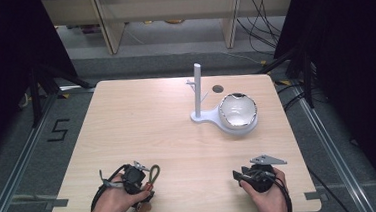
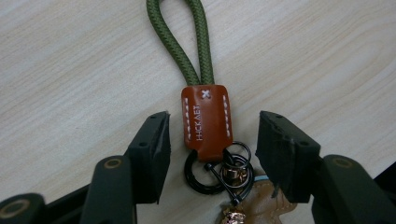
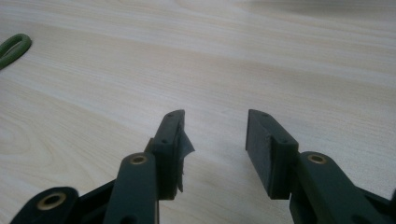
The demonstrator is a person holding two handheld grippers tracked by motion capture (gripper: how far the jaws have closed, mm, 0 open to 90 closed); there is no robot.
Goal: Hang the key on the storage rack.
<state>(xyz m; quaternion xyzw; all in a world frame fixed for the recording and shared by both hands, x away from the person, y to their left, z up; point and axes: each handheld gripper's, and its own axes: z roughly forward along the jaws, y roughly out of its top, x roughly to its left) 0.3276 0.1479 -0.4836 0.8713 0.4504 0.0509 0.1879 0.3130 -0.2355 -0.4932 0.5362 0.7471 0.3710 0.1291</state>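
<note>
A keychain lies on the wooden table (image 1: 142, 124) near its front left edge. It has an olive green cord loop (image 2: 180, 37), a brown stitched leather tab (image 2: 207, 119) and black and metal rings (image 2: 219, 170) with a small brown charm below. My left gripper (image 2: 212, 140) points down over it, one jaw on each side of the leather tab, with a gap showing on both sides. In the high view the left gripper (image 1: 141, 189) sits beside the green loop (image 1: 154, 172). My right gripper (image 3: 215, 133) is open and empty, resting low at the front right (image 1: 237, 175).
A white stand with a tall post (image 1: 198, 92) and small hooks stands at the back centre-right. A shiny white bowl (image 1: 238, 111) sits on its base. A round hole (image 1: 218, 89) is in the tabletop behind them.
</note>
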